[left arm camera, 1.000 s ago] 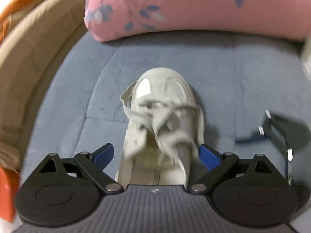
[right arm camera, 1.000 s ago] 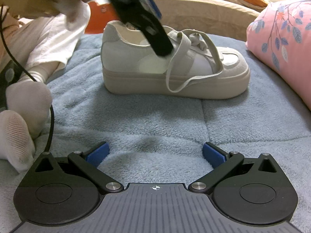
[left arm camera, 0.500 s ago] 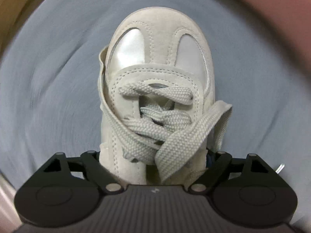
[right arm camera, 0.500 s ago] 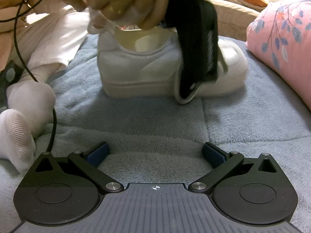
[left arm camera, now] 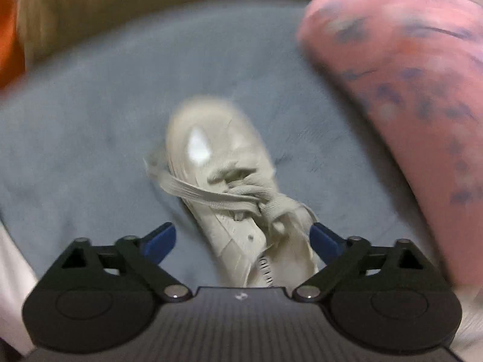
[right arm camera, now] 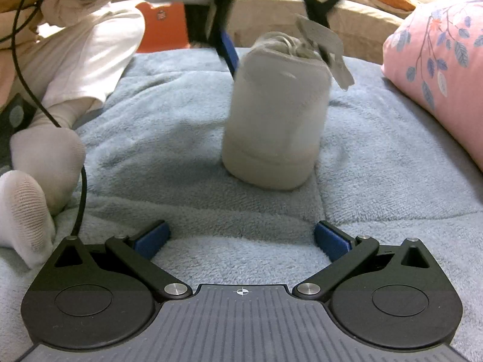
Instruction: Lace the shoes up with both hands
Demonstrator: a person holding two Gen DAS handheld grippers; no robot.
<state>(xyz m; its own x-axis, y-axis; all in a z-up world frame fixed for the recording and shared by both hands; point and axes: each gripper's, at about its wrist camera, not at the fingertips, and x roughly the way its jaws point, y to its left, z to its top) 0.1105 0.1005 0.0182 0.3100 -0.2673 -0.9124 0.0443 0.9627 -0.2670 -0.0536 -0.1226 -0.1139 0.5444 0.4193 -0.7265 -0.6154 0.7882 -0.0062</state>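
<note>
Left gripper [left arm camera: 243, 239] spread wide above the shoe [left arm camera: 229, 187], pinching nothing; laces [left arm camera: 238, 196] loose, crossed over the tongue. Shoe sits on the blue blanket [left arm camera: 90, 150], toe toward 11 o'clock, pink pillow [left arm camera: 407, 90] at 2 o'clock. Right gripper [right arm camera: 241, 239] also spread, empty, low over the blanket, shoe at 12 o'clock, well apart. Both views motion-blurred.

shoe [right arm camera: 276, 111] on blanket [right arm camera: 151, 138] | pillow [right arm camera: 437, 69] right | socked feet [right arm camera: 33, 181] left
</note>
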